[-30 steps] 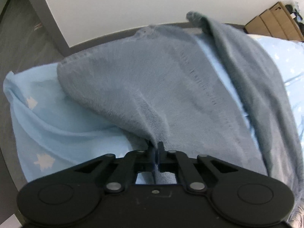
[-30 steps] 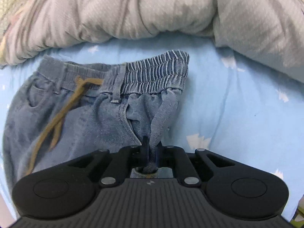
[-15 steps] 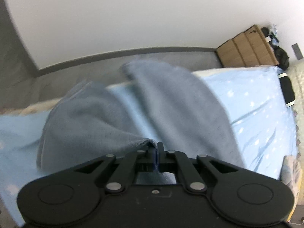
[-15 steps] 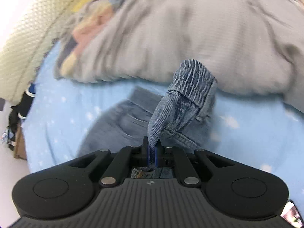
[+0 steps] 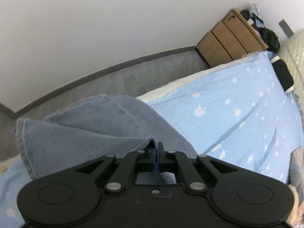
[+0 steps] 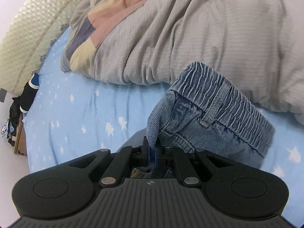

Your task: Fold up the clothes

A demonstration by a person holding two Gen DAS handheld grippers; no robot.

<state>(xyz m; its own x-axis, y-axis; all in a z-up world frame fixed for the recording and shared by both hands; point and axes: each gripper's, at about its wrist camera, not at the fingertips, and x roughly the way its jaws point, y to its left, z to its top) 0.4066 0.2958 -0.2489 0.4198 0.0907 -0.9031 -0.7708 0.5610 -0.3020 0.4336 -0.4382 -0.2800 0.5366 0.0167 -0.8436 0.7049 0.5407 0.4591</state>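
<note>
My left gripper (image 5: 157, 153) is clamped tight on a hem of the jeans (image 5: 91, 133), and from this camera I get only the plain denim side: one broad fold of blue-grey cloth draped ahead of my fingers, lying on the bedsheet (image 5: 228, 117) at its near-left end. Past the sheet's far edge: grey floor (image 5: 144, 76), one white wall (image 5: 114, 28), and one wooden cabinet (image 5: 228, 43) up at the sheet's far right corner, with dark clutter on top that I can't make out. One black-and-white object (image 5: 283, 74) lies at the sheet's right edge, next to a cream quilted surface.

Over to my right gripper (image 6: 151, 153): jaws pinched on a gathered fold of the jeans (image 6: 218, 117) just below the waistband (image 6: 224, 98). This view shows what the other doesn't: one ribbed elastic waistband, one belt loop, the garment lifted above the bedsheet (image 6: 79, 117) to the right of centre. Beyond the sheet's far side sits one rumpled grey duvet (image 6: 190, 34) with pink, yellow and navy patches at its left end. One cream quilted headboard (image 6: 28, 38) runs along the sheet's left side, and the same black-and-white object (image 6: 28, 95) rests against it.
</note>
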